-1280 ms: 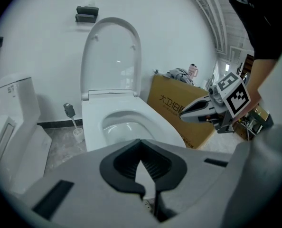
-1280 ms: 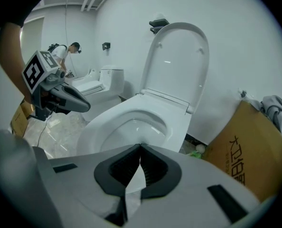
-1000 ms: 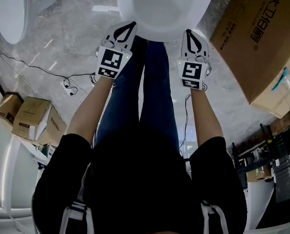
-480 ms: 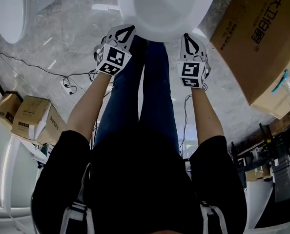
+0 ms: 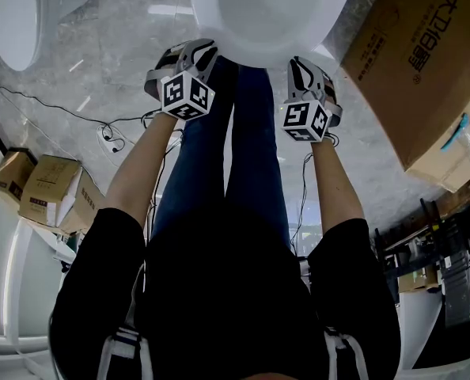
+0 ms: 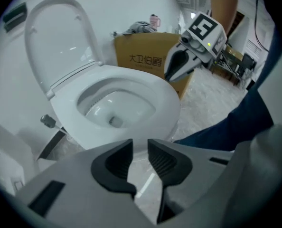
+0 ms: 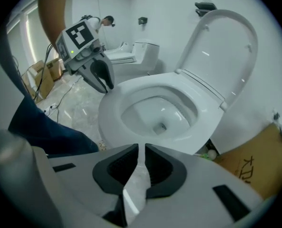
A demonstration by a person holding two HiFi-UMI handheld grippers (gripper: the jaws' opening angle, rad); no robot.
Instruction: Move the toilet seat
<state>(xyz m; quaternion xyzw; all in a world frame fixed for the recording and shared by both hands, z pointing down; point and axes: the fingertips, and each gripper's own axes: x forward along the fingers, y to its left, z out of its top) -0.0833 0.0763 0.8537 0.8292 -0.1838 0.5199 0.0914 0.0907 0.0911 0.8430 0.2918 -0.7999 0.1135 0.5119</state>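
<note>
The white toilet (image 5: 267,14) stands in front of the person. Its lid and seat (image 7: 221,46) are raised against the wall, and the bowl rim (image 6: 131,87) lies bare. My left gripper (image 5: 191,51) hangs at the bowl's front left edge, pointing steeply down. Its jaws have just been opening: the left gripper view shows a small gap between the pads (image 6: 164,158) with only floor behind. My right gripper (image 5: 305,66) hangs at the front right edge. Its pads (image 7: 157,163) are nearly together and hold nothing. Neither gripper touches the toilet.
A large cardboard box (image 5: 413,62) stands right of the toilet. A second toilet (image 5: 21,14) is at the far left. Cables (image 5: 85,113) run over the marble floor, with small boxes (image 5: 53,196) at the left. The person's legs (image 5: 243,149) stand between the grippers.
Both grippers have rolled, so their marker cubes show a second face. Both have also sunk a little beside the bowl's front edge.
</note>
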